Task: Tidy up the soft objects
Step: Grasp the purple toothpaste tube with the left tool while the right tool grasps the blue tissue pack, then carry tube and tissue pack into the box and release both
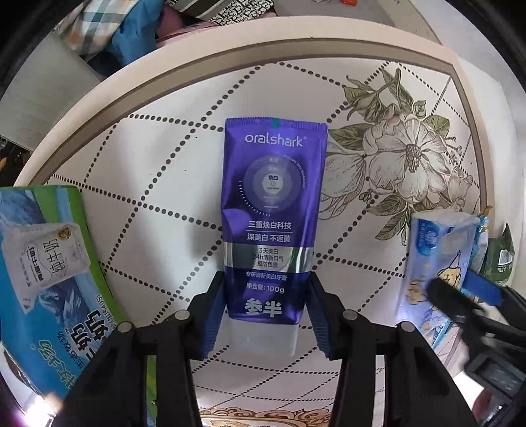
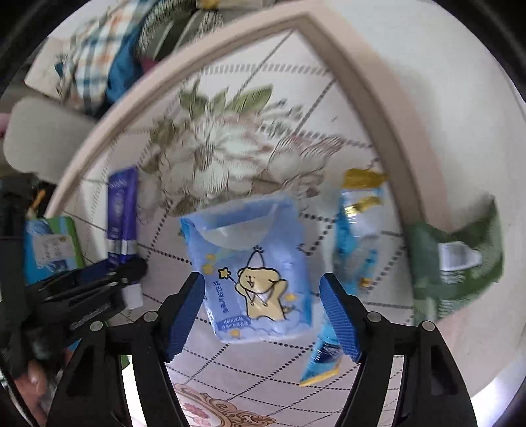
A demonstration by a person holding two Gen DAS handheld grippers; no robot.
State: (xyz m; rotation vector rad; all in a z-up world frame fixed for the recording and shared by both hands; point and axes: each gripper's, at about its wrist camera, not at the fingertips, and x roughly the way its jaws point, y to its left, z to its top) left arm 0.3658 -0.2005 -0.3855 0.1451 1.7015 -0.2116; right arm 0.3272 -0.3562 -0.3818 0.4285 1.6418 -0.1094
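A purple toothpaste tube (image 1: 273,203) lies flat on the flower-patterned table (image 1: 164,157), white cap end towards me. My left gripper (image 1: 266,295) points straight down, and its blue pads (image 1: 213,315) press on both sides of the tube's lower end. In the right wrist view the same tube (image 2: 121,210) and the left gripper (image 2: 111,272) appear at the left. A light-blue tissue pack (image 2: 259,272) with a yellow bear lies between the fingers of my right gripper (image 2: 261,295), which stands open with a gap on each side. In the left wrist view the tissue pack (image 1: 437,249) and the blurred right gripper (image 1: 460,292) are at the right.
A blue-and-green milk carton box (image 1: 49,262) sits at the table's left edge. Right of the tissue pack lie a blue-and-gold packet (image 2: 358,230) and a green packet (image 2: 460,259). Beyond the table's curved rim (image 1: 184,69) are piled clothes (image 1: 108,29).
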